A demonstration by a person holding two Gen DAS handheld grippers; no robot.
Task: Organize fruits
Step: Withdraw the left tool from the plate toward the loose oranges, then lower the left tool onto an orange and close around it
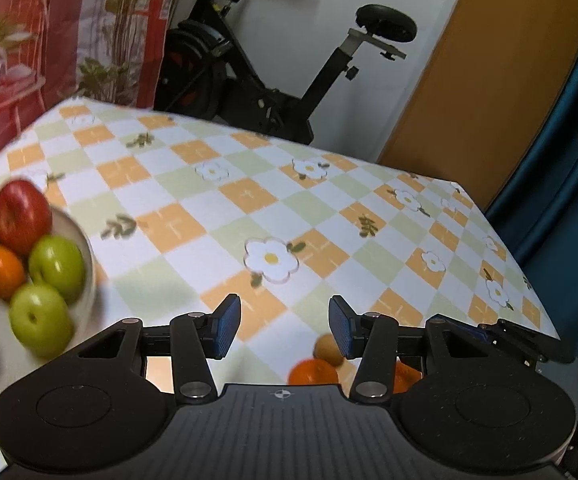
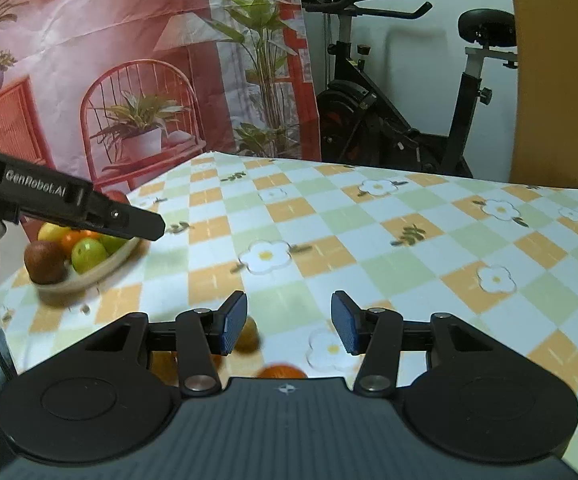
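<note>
Both wrist fisheyes are looking forward and down along their fingers, close over the checkered tablecloth [image 1: 217, 216], sharing the fruit bowl [image 2: 101, 268] and exercise bike [image 2: 401, 120].

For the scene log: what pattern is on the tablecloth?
Orange, pale-green and white checks with white daisies on the tablecloth; clearest in the left wrist view.

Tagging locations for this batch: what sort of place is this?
Most likely a room in a home: an exercise bike by the wall, a table with a flowered checked cloth, and a bowl of fruit on it.
</note>
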